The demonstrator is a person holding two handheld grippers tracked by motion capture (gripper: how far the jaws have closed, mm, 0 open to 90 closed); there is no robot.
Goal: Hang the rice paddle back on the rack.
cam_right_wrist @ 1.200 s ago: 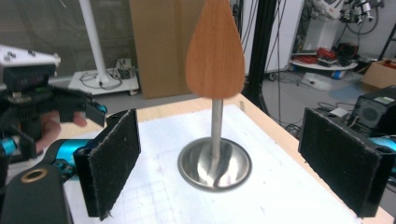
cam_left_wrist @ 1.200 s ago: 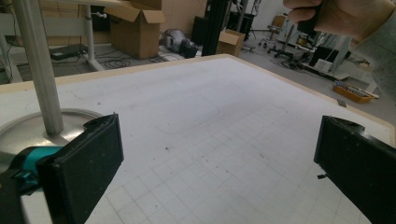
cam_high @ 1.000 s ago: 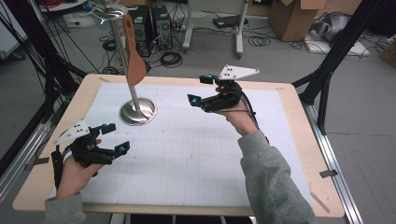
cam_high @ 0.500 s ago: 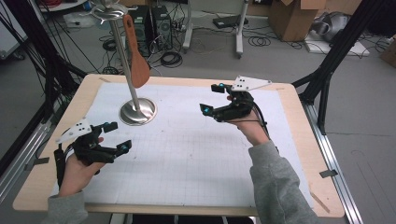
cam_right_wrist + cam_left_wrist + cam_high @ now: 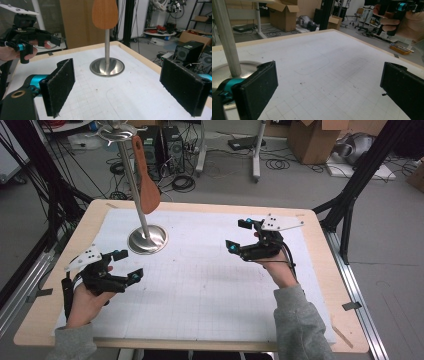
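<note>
Left gripper (image 5: 126, 265), lower left of the high view: jaws wide, empty. Right gripper (image 5: 240, 235), right of centre: jaws wide, empty. Spatula (image 5: 145, 175) hangs on stand (image 5: 147, 239), upper left, well apart from both.

I see a light wooden tabletop (image 5: 50, 280) with rounded corners, its bare rim showing on every side. A white gridded mat (image 5: 200, 285) lies flat on it and covers most of the surface. On the mat's far left part stands a round metal stand base (image 5: 147, 240), with a straight pole rising from its middle. From my right gripper view the base (image 5: 107, 67) sits on the mat near the far edge.
</note>
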